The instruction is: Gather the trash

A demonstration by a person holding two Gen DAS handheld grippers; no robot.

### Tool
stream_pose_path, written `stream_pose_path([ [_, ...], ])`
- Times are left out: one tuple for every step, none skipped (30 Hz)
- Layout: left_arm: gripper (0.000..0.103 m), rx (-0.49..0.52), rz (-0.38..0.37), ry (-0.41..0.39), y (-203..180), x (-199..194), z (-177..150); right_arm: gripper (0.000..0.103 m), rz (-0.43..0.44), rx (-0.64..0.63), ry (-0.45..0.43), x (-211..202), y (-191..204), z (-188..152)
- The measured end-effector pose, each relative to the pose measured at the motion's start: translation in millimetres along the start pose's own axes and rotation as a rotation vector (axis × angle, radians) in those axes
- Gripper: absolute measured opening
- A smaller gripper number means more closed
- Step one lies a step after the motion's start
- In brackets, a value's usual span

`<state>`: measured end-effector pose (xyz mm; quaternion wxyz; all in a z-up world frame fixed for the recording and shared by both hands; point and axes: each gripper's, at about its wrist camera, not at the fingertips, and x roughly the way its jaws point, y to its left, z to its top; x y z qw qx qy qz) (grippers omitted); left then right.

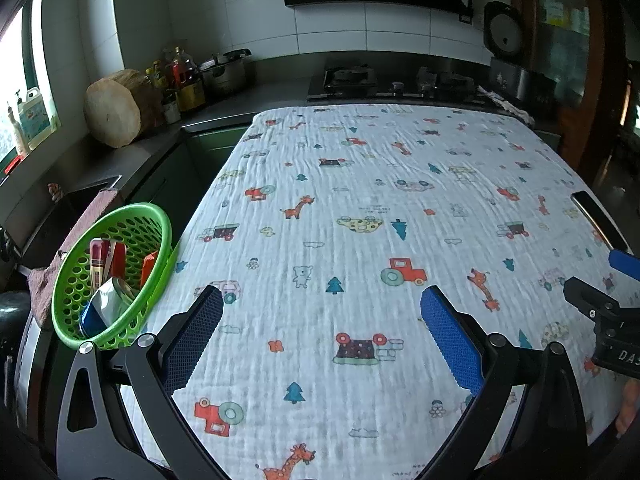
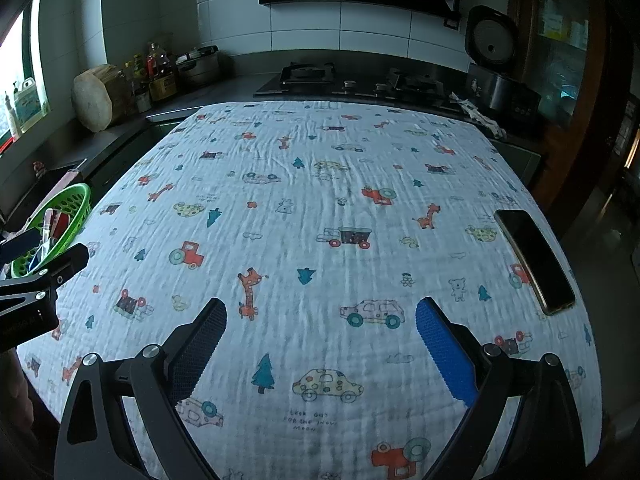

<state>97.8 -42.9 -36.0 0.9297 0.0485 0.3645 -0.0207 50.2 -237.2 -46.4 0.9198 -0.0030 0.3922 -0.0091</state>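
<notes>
Both tongs are wide open and hold nothing. Left tongs hover low over the tabletop, which is covered with a white cloth printed with cars, giraffes and trees; right tongs hover over the same cloth, a little apart from the other pair.

The trash, some wrappers and a crumpled packet, lies already in the green basket, which stands at the left edge of the tabletop, just beside the left tongs. I see no loose trash on the cloth in either view, so I judge the collecting is nearly finished or finished.

Some things can still go wrong. The basket sits at the very edge and looks tilted; a push from the left tongs could tip it off and spill the wrappers. The dark phone lies near the right edge, close to the right tongs; a careless sweep could knock it down, or it could be taken by mistake as trash. The cloth is also loose and wrinkled, so dragged fingertips could pull it together with everything on it.

Farther away are a counter with a round wooden block, bottles, a pot and a gas stove. Nothing stands between the tongs and the basket.
</notes>
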Motion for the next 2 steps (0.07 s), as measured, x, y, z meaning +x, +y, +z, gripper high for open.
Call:
stream_pose_path([
  [0.098, 0.0, 0.0, 0.001, 0.4, 0.2, -0.2, 0.093, -0.001, -0.002, 0.0, 0.1, 0.1, 0.1],
  [0.098, -0.002, -0.001, 0.003, 0.6, 0.4, 0.1, 0.093, -0.002, -0.001, 0.001, 0.3, -0.1, 0.0],
])
